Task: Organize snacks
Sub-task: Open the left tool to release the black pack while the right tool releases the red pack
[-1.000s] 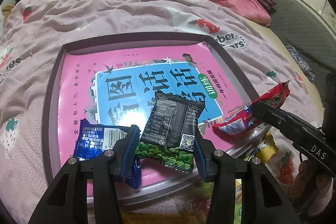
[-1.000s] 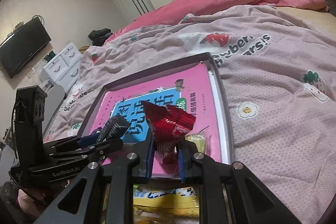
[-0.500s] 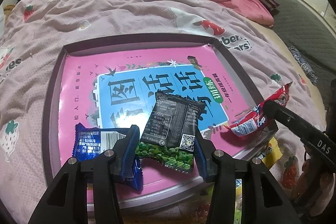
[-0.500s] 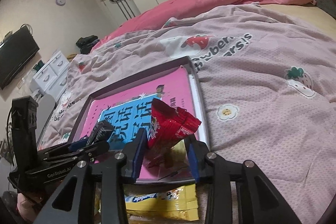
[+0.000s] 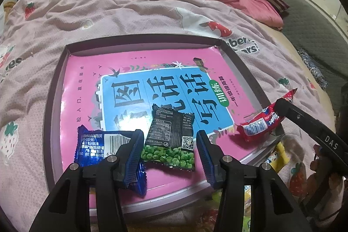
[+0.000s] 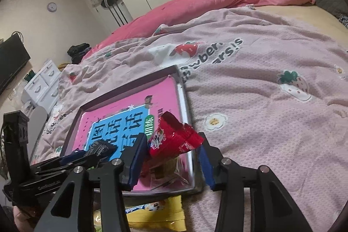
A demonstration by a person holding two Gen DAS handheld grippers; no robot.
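Three snack packets lie in one shallow tray [image 5: 54,105] set on a bed covered by a strawberry-print blanket [image 5: 108,14]; the tray floor is covered by one pink-and-blue book [image 5: 139,88]. The blue packet [image 5: 95,145] lies near the tray's front left, the black-and-green pea packet [image 5: 171,136] lies just beside it at centre front, and the red packet [image 5: 261,125] rests at the tray's front right corner. One yellow packet [image 6: 158,216] lies on the bed outside the tray's front edge. The left gripper [image 5: 169,151], angled down over the tray, has its fingers [image 5: 132,151] partly apart on either side of the pea packet's lower end, with a visible gap at each pad. The right gripper [image 6: 171,156], angled down at the tray's corner, has fingers [image 6: 137,158] that are opening; the red packet [image 6: 174,138] stands between them, the left pad touching or nearly touching it and the right pad clear.
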